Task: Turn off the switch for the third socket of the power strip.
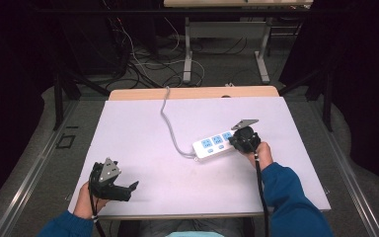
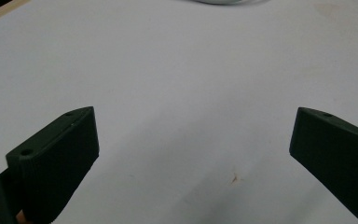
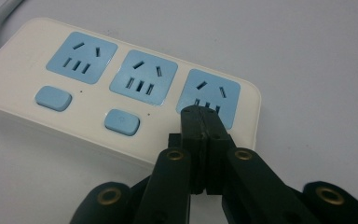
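A white power strip (image 1: 213, 146) with three blue sockets lies right of the table's middle, and its grey cable (image 1: 167, 117) runs toward the far edge. My right gripper (image 1: 237, 141) is shut with nothing between its jaws. In the right gripper view its joined tips (image 3: 200, 115) sit on the power strip (image 3: 98, 116), just below the third socket (image 3: 210, 95). Two blue switches (image 3: 53, 98) show under the other sockets. My left gripper (image 1: 130, 189) rests near the table's front left corner, open, with bare table between its jaws (image 2: 193, 128).
A white mat (image 1: 143, 128) covers the table, with a strip of wood (image 1: 192, 93) showing at the far edge. Behind the table, loose cables (image 1: 143, 64) lie on the floor beside the legs of another table (image 1: 187, 49).
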A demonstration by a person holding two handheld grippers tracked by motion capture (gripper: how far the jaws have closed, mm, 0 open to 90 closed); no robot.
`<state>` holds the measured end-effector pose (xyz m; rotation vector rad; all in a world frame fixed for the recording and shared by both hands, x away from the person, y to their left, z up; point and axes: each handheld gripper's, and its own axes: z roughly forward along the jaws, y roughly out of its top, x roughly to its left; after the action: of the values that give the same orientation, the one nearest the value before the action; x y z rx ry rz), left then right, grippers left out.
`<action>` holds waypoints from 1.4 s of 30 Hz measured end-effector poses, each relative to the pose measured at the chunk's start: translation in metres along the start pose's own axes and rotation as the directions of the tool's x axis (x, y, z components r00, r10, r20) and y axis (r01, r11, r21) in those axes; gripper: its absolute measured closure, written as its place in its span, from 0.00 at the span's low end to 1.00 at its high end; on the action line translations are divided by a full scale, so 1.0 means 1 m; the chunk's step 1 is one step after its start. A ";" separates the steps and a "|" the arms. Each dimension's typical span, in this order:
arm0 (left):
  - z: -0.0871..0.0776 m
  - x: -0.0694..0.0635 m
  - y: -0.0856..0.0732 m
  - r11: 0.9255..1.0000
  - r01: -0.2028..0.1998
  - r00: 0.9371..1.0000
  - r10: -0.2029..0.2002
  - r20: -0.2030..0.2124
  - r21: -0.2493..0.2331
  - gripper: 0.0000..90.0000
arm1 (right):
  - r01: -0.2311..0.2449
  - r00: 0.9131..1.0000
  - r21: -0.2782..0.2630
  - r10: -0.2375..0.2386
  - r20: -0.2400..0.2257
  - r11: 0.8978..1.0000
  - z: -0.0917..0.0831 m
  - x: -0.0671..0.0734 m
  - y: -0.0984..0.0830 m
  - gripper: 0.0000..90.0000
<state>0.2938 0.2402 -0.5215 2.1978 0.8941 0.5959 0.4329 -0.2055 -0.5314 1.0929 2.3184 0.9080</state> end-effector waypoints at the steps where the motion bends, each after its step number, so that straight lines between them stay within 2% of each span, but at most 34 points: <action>1: 0.000 0.000 0.000 1.000 0.000 1.000 0.000 0.002 -0.001 0.01 | 0.001 1.000 0.000 -0.001 0.002 1.000 0.000 0.000 0.000 1.00; 17: 0.000 0.000 0.000 1.000 0.001 1.000 -0.001 -0.001 -0.003 0.01 | 0.005 1.000 0.006 -0.005 0.005 1.000 0.000 0.001 0.000 1.00; 19: 0.001 0.001 0.000 1.000 -0.008 1.000 0.008 -0.004 -0.003 0.01 | -0.002 1.000 0.002 0.002 0.010 1.000 0.000 0.002 0.001 1.00; 27: 0.000 0.001 0.000 1.000 0.001 1.000 -0.001 0.002 -0.004 0.01 | -0.002 1.000 -0.007 0.002 0.010 1.000 0.001 0.002 0.001 1.00; 33: 0.000 0.001 0.000 1.000 0.000 1.000 0.000 0.002 -0.002 0.01 | 0.002 1.000 0.007 -0.002 0.018 1.000 0.000 0.003 0.002 1.00; 35: 0.001 0.001 0.000 1.000 0.001 1.000 -0.001 0.002 -0.003 0.01 | -0.001 1.000 -0.008 0.001 0.007 1.000 -0.002 0.003 0.003 1.00; 42: 0.000 0.001 0.000 1.000 -0.001 1.000 0.001 0.002 -0.003 0.01 | 0.003 1.000 0.005 -0.004 0.008 1.000 -0.002 0.004 0.004 1.00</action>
<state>0.2946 0.2407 -0.5218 2.1960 0.8902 0.5957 0.4315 -0.2011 -0.5279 1.0920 2.3165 0.8960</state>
